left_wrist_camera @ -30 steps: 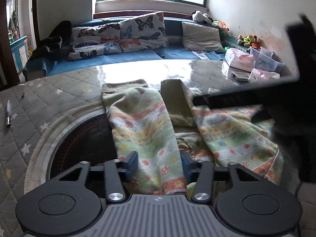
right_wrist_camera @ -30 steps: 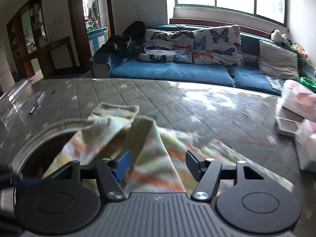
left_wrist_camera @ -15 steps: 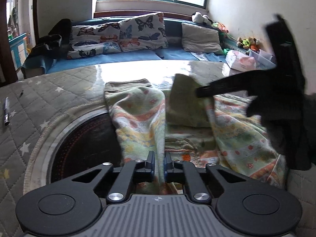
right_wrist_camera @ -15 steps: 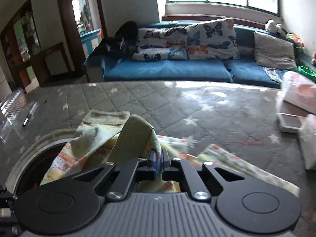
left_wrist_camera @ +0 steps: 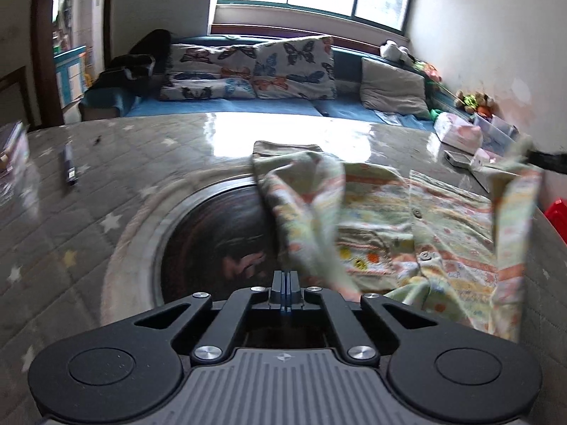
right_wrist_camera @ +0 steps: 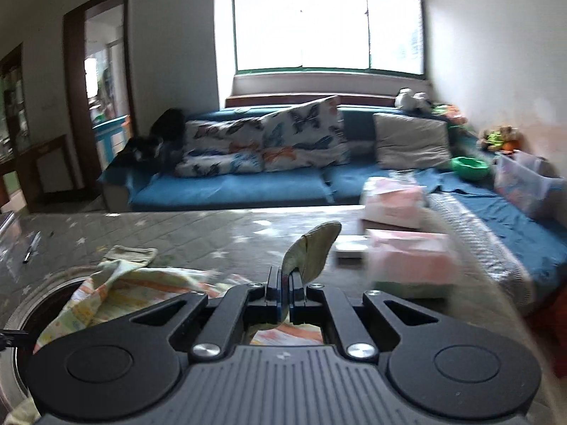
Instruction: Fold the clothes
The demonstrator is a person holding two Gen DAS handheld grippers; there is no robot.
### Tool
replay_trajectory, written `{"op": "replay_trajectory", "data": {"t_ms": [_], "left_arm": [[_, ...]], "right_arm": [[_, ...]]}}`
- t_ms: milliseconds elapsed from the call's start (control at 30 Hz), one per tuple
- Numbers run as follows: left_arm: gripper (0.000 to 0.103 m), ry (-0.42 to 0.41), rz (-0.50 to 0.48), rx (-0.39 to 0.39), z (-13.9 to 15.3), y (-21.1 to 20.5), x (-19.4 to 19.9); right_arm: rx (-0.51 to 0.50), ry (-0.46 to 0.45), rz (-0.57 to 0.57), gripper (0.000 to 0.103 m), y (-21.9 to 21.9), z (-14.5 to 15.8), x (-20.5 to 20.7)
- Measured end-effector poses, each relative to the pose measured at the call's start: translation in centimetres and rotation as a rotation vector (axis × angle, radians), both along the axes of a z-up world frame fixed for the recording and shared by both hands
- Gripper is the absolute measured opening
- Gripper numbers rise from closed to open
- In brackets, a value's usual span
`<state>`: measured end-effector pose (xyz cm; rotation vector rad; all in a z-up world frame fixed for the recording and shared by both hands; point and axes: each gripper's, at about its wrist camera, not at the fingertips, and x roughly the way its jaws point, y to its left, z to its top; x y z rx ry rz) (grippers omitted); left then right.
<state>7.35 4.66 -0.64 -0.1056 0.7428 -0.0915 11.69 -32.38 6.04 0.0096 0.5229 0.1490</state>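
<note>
pink boxes (right_wrist_camera: 411, 258) motion-blurred, shirt (left_wrist_camera: 443, 226) hem behind left claw (left_wrist_camera: 285, 278)

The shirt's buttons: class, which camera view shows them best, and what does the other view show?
The left wrist view: the shirt lies spread open and its buttons show. The right wrist view shows only a bunched sleeve and a cuff pinched in the right gripper.

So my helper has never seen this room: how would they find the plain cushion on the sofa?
Start at the long blue sofa under the big window. Two white butterfly-print pillows lean on its back; the plain grey square cushion stands right of them, near the corner. It alone has no pattern.
</note>
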Motion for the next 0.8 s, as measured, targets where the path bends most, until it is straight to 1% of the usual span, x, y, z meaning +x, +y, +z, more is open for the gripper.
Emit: {"op": "replay_trajectory", "data": {"t_ms": [100,200,333,367,433,467,500,533,667,700,733,800], "left_arm": [[0.0,0.0,0.022,-0.004,0.2,0.9,-1.3],[0.001,-0.008,0.011,-0.001,0.8,0.8,-2.1],[0.005,-0.022,-0.013,0.002,1.6,-0.2,-2.2],[0.009,-0.027,-0.022,0.005,1.7,-0.6,-2.0],[0.021,-0.032,-0.037,0.017,1.8,-1.7,-1.3],[0.036,-0.033,-0.037,0.028,1.8,-2.1,-0.9],[0.048,-0.034,-0.036,0.041,1.7,-2.5,-0.6],[0.049,-0.035,-0.036,0.057,1.6,-3.0,-0.1],[0.049,-0.011,-0.065,0.077,0.6,-4.1,1.6],[0.046,-0.004,-0.072,0.086,0.3,-4.3,2.0],[0.041,0.003,-0.076,0.097,-0.1,-4.5,2.3],[0.017,0.023,-0.079,0.11,-0.7,-4.7,2.6]], "right_arm": [[-0.01,0.002,-0.042,0.003,-1.9,-0.1,-2.4],[-0.021,0.006,-0.085,0.003,-3.8,-0.3,-4.7],[-0.032,0.056,-0.143,0.003,-5.8,-2.0,-7.6],[-0.031,0.07,-0.157,0.003,-6.2,-2.4,-8.2],[-0.029,0.091,-0.18,0.003,-6.9,-3.2,-9.1],[-0.03,0.102,-0.193,0.003,-7.3,-3.6,-9.6],[-0.027,0.113,-0.205,0.003,-7.6,-4.0,-10.0],[-0.025,0.125,-0.217,0.003,-7.8,-4.4,-10.5],[-0.023,0.164,-0.244,0.003,-8.4,-6.0,-11.5],[-0.024,0.168,-0.249,0.003,-8.5,-6.2,-11.6],[-0.027,0.167,-0.25,0.003,-8.6,-6.2,-11.5],[-0.034,0.166,-0.253,0.003,-8.7,-6.3,-11.4]]}}
